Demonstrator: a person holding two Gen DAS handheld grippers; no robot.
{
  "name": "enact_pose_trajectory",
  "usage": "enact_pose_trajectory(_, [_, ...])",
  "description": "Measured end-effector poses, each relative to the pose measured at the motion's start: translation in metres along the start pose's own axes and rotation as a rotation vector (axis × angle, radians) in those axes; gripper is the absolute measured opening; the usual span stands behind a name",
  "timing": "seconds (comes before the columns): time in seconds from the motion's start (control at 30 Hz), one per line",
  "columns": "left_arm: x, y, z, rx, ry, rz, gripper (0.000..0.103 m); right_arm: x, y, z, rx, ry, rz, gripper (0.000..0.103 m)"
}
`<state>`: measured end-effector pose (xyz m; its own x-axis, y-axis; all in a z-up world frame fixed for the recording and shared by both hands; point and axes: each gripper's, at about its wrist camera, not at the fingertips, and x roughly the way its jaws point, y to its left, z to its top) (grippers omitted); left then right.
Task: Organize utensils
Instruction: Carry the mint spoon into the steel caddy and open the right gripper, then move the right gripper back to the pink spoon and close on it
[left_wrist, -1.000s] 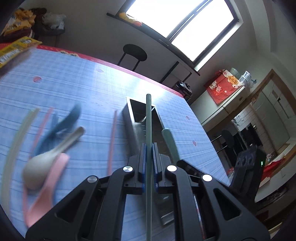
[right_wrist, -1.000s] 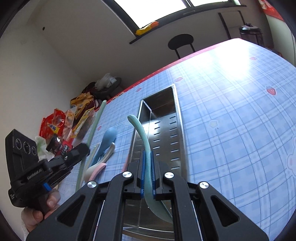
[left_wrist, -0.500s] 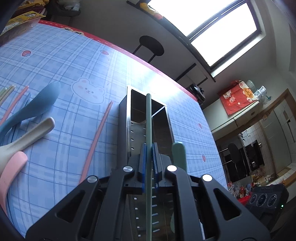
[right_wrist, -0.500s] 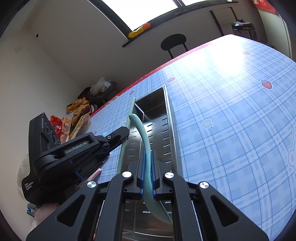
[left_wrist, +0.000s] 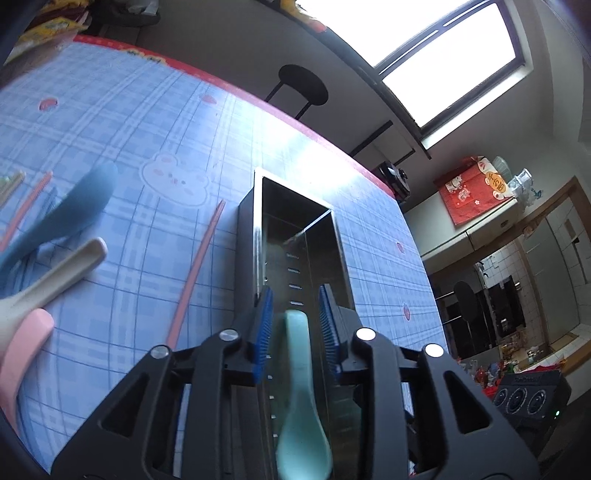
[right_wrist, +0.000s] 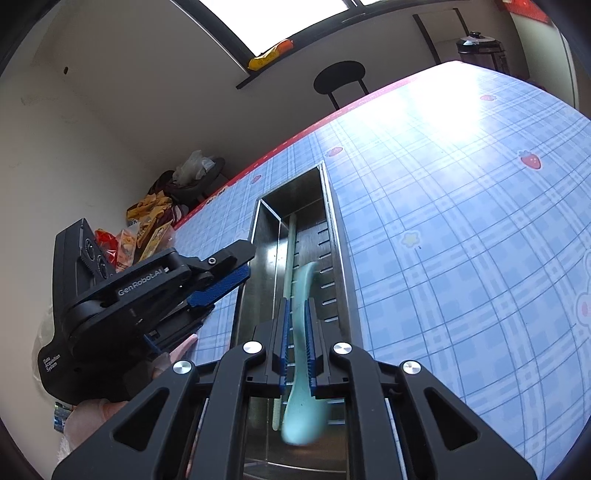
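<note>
Left gripper (left_wrist: 295, 317): jaws spread wide, released, holding nothing.
Right gripper (right_wrist: 297, 345): clenched on the teal spoon (right_wrist: 301, 354), lower centre.
Metal tray (right_wrist: 334, 236): mid-frame; green chopstick (right_wrist: 286, 280) inside.

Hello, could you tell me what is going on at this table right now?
A person with two handheld grippers is sorting utensils into a metal tray. The right gripper holds a mint green spoon over the tray, where a pale green chopstick lies. The left gripper is open and empty above the tray's left edge. A blue spoon, beige spoon, pink spoon and pink chopstick wait on the tablecloth.
</note>
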<state>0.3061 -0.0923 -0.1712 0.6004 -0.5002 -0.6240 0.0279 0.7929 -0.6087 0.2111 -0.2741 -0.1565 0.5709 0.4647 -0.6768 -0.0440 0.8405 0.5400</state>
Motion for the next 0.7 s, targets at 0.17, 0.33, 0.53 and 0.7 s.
enact_pose_trajectory(0.17, [-0.034, -0.008, 0.007, 0.058, -0.048, -0.003, 0.046, -0.019, 0.012, 0.001, -0.073, -0.053, -0.04, 0.044])
enact_pose_trajectory(0.33, [-0.072, -0.006, 0.012, 0.112, -0.093, 0.023, 0.069, -0.034, 0.027, -0.004, -0.157, -0.091, -0.086, 0.065])
enact_pose_trajectory(0.53, [-0.124, 0.006, 0.01, 0.232, -0.165, 0.101, 0.095, -0.04, 0.048, -0.014, -0.238, -0.101, -0.094, 0.075])
enact_pose_trajectory(0.7, [-0.167, 0.029, -0.004, 0.338, -0.238, 0.206, 0.095, -0.031, 0.068, -0.026, -0.302, -0.071, -0.079, 0.075])
